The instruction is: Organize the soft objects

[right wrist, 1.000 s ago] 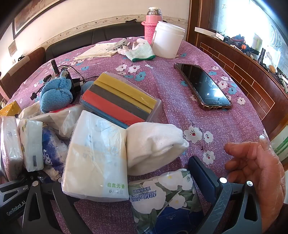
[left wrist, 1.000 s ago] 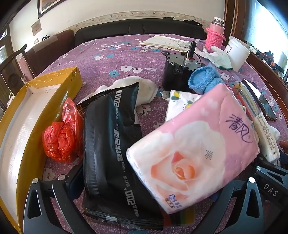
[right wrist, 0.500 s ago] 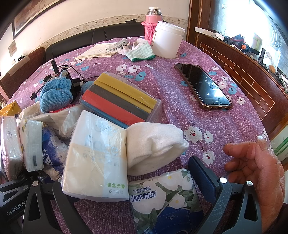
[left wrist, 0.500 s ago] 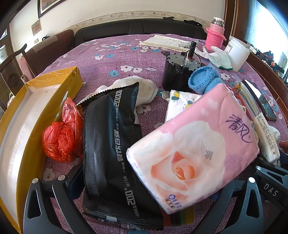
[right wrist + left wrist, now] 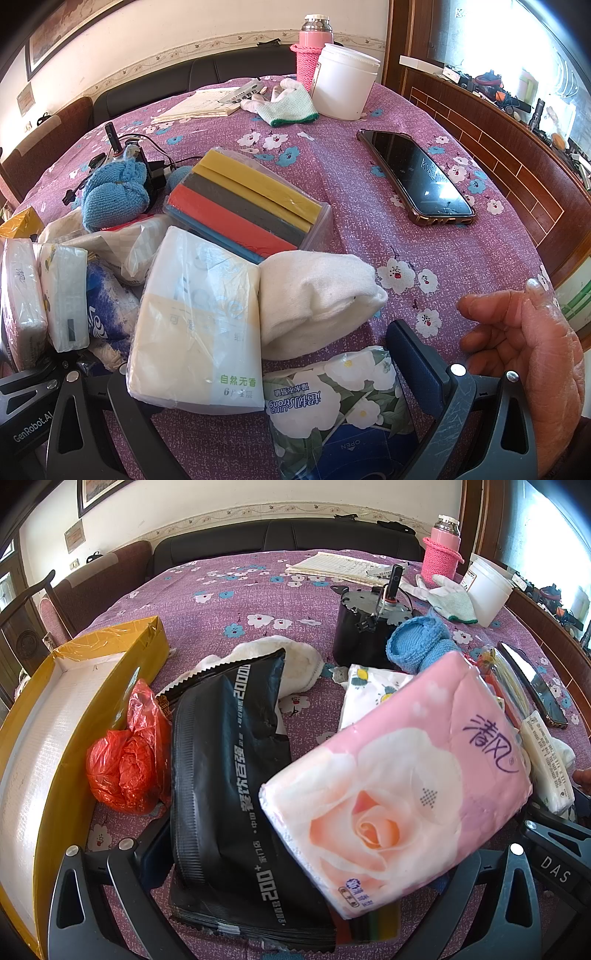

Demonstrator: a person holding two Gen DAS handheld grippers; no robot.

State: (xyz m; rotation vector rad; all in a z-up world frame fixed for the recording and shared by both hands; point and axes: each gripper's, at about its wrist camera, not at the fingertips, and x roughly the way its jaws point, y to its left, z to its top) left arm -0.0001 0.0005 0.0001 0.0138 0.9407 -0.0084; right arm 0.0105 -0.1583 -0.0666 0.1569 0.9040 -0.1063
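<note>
Nothing's really moved since a second ago: we've got both tools wide open over the soft packs, pink tissue pack (image 5: 399, 786) on the worktop, yellow box (image 5: 44, 738) empty, sorting barely started.

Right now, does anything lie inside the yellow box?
No: in the left wrist view the yellow box shows only its bare white bottom; the red bag lies outside it.

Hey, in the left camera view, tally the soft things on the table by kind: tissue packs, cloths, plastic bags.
Tissue packs: 4 (pink pack, black pack, bee-print pack, white pack at the right edge)
Cloths: 3 (white towel, blue knit cloth, glove)
Plastic bags: 1 (red bag)
Total: 8
</note>
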